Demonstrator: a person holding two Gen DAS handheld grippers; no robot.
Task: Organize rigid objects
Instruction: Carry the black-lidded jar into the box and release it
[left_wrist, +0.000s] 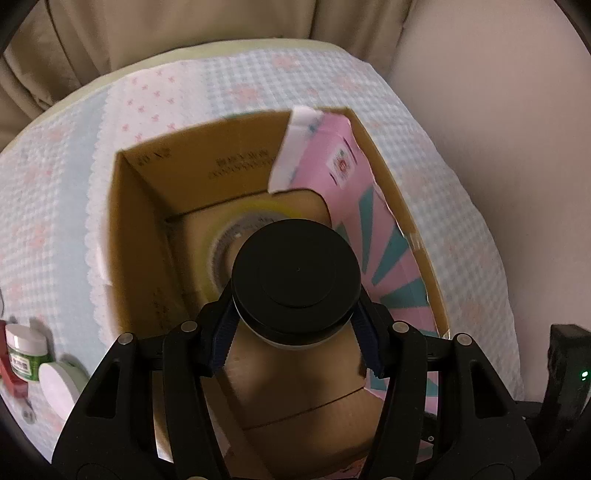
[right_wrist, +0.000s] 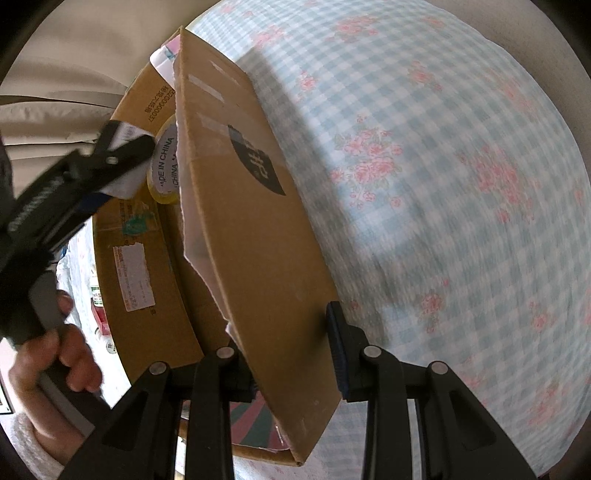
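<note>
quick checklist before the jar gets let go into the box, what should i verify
1. Left hand-held gripper grips the black-lidded jar on both sides: ok.
2. Jar is over the open cardboard box, inside its walls: ok.
3. Right hand-held gripper is clamped on the box wall, steadying it: ok.
4. Landing spot clear: not ok, a yellow tape roll lies on the floor directly beyond the jar.
5. Pink carton leaning along the wall leaves room beside the jar: cannot tell, they look close.
6. Jar lid seated: ok from above, its seal cannot be judged.
</note>
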